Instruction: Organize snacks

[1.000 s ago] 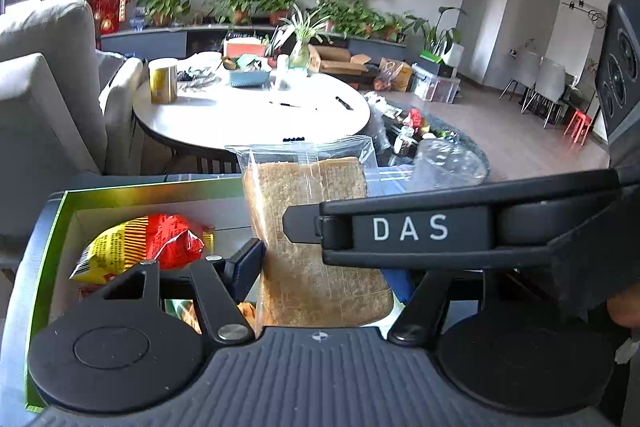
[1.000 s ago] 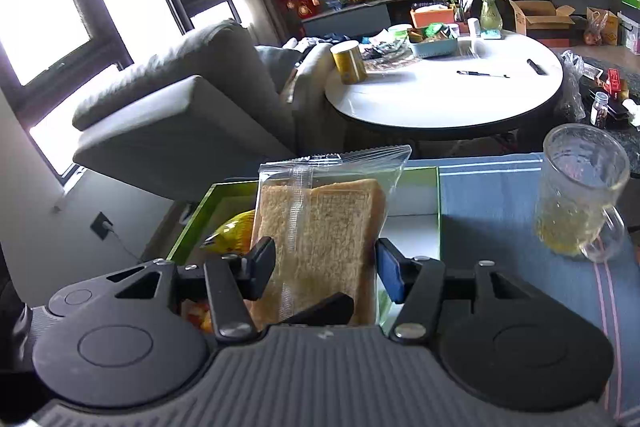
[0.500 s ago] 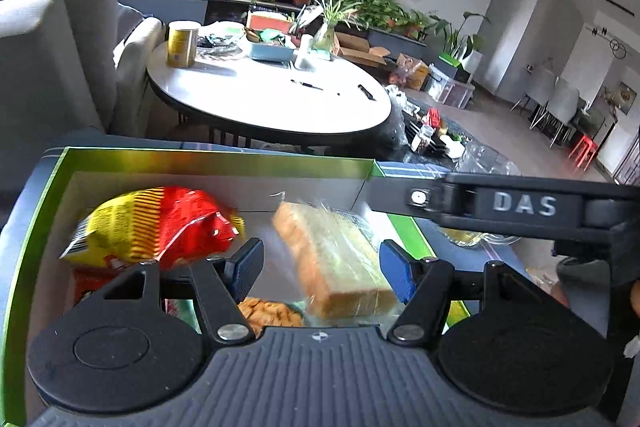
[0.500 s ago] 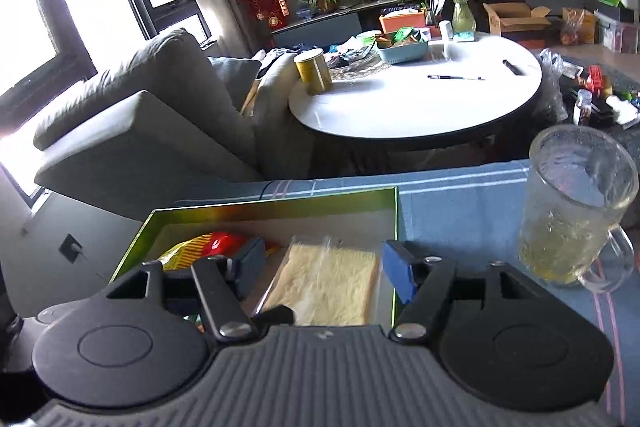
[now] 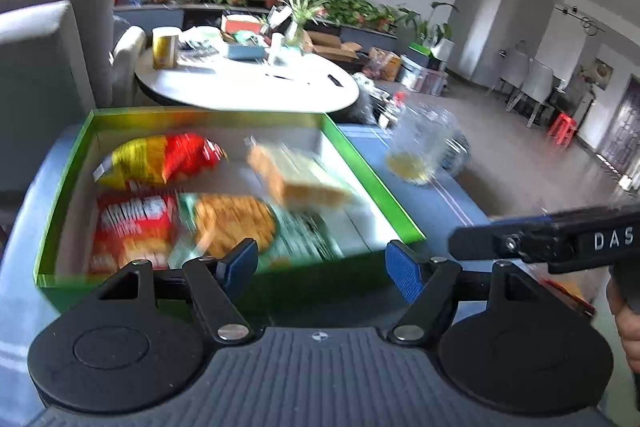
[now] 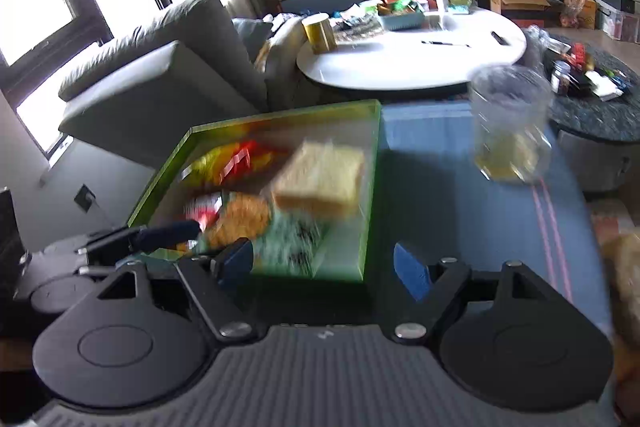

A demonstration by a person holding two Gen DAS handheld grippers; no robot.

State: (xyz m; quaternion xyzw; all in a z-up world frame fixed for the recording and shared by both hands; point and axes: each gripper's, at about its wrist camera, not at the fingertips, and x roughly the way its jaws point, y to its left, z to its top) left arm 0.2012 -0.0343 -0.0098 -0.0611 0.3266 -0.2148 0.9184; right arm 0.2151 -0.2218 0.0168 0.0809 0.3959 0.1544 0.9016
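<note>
The green box (image 5: 372, 183) sits on the blue-covered bench (image 6: 460, 195), and four snacks already lie inside it. The bagged bread (image 5: 296, 179) rests at the far right of the box, tilted over the packs below it. To its left at the far side lies the yellow-and-red bag (image 5: 156, 159). Nearer, the red pack (image 5: 132, 227) is on the left and the cracker pack (image 5: 236, 223) fills the near middle, running to the right under the bread. The frames are blurred, so labels cannot be read.

Both tools are clear of the box. The left gripper (image 5: 320, 263) hangs over the near wall, its jaws opening and spread, with nothing between them. The right gripper (image 6: 324, 265) is above the near right corner, its jaws also opening and empty. In the left view the right tool's arm crosses the right edge, held by a hand (image 5: 628, 323).

My reading is that the bread is placed and this step is done. What is left is less sure. At the far right edge of the right view a tan, crumbly-looking item (image 6: 626, 287) shows on the bench, outside the box; it may be another snack waiting its turn, though it is too cut off to tell. The glass mug (image 6: 508, 131), with a little yellow liquid, stands on the bench to the right of the box, well apart from it, and seems no part of the sorting.
</note>
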